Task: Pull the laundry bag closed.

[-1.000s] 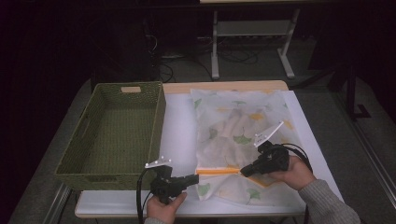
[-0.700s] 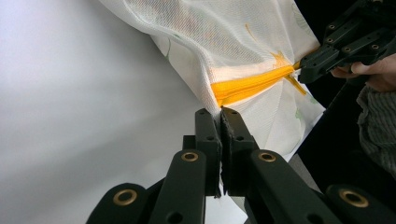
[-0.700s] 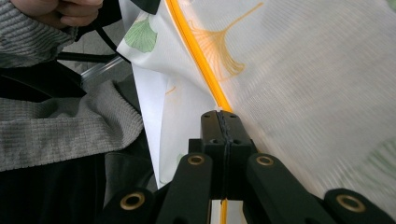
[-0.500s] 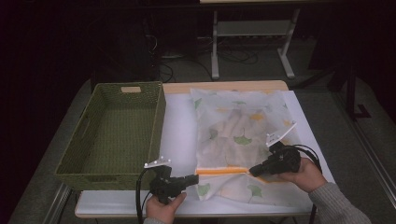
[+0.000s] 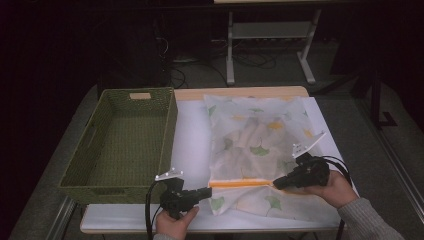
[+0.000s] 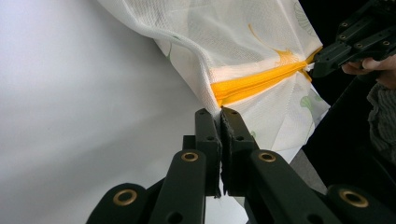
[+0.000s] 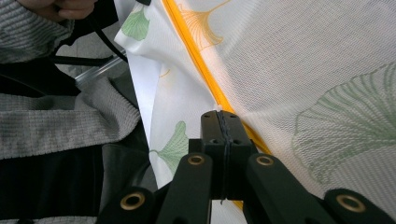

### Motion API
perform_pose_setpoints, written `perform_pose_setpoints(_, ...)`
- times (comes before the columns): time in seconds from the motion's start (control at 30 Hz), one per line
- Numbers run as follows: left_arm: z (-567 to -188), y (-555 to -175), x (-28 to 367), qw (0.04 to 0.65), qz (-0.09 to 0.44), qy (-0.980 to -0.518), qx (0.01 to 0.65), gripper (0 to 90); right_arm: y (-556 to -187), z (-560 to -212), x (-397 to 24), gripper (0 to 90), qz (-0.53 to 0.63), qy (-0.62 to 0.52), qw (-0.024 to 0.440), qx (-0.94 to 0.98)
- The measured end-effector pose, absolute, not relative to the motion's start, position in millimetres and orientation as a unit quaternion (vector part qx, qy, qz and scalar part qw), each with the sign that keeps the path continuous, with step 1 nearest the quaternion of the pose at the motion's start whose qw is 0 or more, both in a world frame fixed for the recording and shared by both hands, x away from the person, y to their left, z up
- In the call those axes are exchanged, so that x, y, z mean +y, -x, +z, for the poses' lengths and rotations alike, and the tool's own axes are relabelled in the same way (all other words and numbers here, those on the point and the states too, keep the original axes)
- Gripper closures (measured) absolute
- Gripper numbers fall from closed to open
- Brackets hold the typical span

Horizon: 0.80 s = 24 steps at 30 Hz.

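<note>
A white mesh bag printed with ginkgo leaves lies on the table, with pale items inside it. An orange zipper runs across its near end. My left gripper is shut on the bag's edge at the zipper's left end; in the left gripper view its jaws pinch the fabric beside the zipper. My right gripper is shut on the zipper at its right end. In the right gripper view the jaws close right on the orange zipper.
A green woven basket stands empty to the left of the bag, on the white tabletop. The table's near edge runs just below both hands. A grey knitted sleeve lies close behind the right gripper.
My right gripper has slid to the right along the zipper, and the visible orange stretch has grown longer. The left gripper has kept its place and its hold.
</note>
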State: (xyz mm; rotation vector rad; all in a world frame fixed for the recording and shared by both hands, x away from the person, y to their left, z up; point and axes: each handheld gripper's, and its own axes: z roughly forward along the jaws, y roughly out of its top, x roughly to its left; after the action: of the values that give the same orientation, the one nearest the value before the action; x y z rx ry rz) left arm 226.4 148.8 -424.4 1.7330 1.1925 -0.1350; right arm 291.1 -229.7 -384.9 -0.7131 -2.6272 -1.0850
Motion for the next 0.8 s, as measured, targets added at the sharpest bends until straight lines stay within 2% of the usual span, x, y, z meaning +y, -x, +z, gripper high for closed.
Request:
perform_pose_setpoints(0.4, -423.4, -226.1, 151.8, 0.486, -0.044, -0.715, 0.5, 87.3, -287.1, -379.5, -257.3, 89.7, -0.362, 0.261, 0.089, -0.89)
perform_pose_setpoints(0.8, -422.6, -224.7, 153.7, 0.478, -0.033, -0.72, 0.502, 87.4, -284.7, -398.3, -289.0, 89.8, -0.356, 0.297, 0.097, -0.881)
